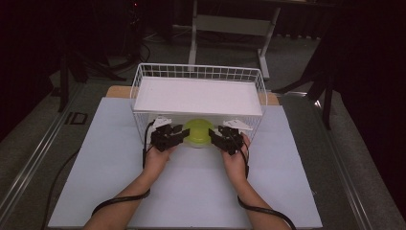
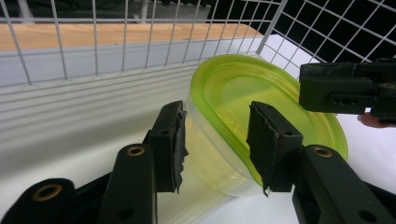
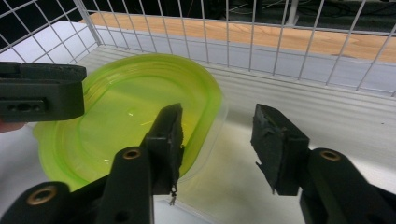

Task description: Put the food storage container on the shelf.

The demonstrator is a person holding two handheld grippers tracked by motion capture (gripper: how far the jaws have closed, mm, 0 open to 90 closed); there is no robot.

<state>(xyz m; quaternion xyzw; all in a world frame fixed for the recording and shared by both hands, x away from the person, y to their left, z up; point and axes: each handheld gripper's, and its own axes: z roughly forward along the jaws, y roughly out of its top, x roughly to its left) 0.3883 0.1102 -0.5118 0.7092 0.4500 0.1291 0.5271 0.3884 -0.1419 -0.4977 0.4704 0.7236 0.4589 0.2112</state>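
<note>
From above, the white wire basket [image 1: 198,73] half hides the lime-green plastic container [image 1: 198,132]; left gripper [image 1: 179,132] and right gripper [image 1: 214,133] flank its rim, jaws apart, gripping nothing.

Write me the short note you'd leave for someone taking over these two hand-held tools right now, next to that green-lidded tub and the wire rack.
Left tool: open, jaws straddling the near edge of the green-lidded tub without pressing on it.
Right tool: open, one jaw over the lid's rim, the other clear of it.
Tub: sits on the lower level of the white wire rack, under its shelf, at the open front, a tool on either side.
Done: tub appears set down inside and released.
Left: probably draw both tools back out of the rack.
</note>
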